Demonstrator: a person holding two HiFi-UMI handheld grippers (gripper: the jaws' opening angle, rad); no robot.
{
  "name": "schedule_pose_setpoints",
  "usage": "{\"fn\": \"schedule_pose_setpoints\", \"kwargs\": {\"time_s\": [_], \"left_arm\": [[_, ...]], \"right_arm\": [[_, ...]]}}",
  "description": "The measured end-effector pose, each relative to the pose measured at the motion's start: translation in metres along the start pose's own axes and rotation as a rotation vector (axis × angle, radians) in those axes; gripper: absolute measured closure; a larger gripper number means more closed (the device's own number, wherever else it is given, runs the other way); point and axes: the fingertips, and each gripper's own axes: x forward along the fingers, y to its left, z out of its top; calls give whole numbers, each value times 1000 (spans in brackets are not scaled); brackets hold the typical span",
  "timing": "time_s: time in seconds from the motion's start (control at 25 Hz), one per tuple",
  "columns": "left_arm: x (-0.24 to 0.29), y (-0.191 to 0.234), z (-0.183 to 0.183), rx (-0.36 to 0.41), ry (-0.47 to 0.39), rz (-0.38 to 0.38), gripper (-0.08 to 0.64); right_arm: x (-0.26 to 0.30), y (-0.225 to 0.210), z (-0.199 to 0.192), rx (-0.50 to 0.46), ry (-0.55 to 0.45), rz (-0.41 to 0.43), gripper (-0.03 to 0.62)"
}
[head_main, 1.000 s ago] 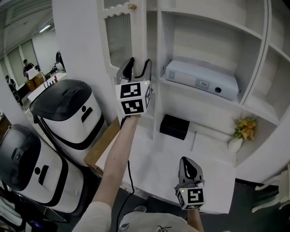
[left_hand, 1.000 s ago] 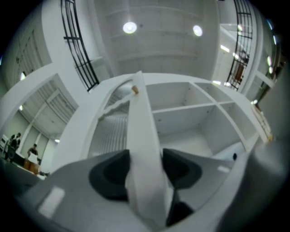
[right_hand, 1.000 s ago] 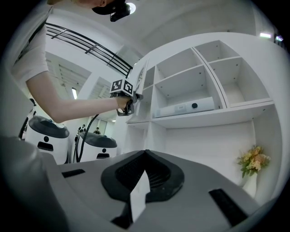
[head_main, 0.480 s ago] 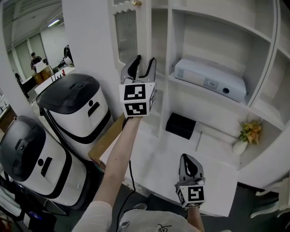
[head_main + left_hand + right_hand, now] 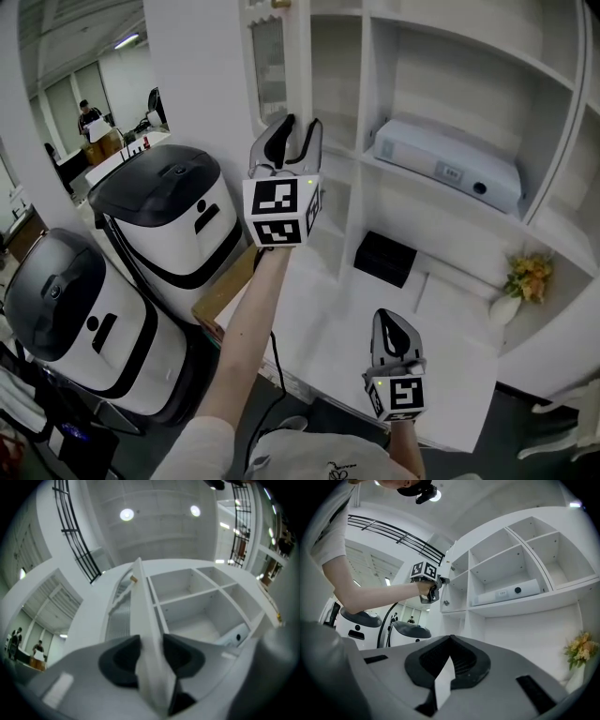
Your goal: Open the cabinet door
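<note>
**Head view:** The white cabinet door (image 5: 271, 66) with a ribbed glass panel sits at the far left of the white shelf cabinet (image 5: 553, 122). It has swung further out than a second ago and now stands almost edge-on. The left gripper (image 5: 296, 131) straddles its free edge. The right gripper (image 5: 392, 328) hangs near, over the white tabletop (image 5: 323, 323).

**Left gripper view:** The jaws are closing, about half shut, pads against both faces of the door's edge. The opening looks nearly done.

**Right gripper view:** The jaws are together, holding nothing.
</note>
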Motion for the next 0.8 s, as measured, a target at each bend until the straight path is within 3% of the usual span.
{"fn": "schedule_pose_setpoints", "kwargs": {"time_s": [0.2, 0.8], "left_arm": [[-16, 11, 5, 39, -19, 27, 414], [-50, 48, 17, 37, -27, 110, 450]], "right_arm": [[3, 9, 3, -14, -10, 33, 594], [16, 37, 14, -19, -44, 130, 594]]}}
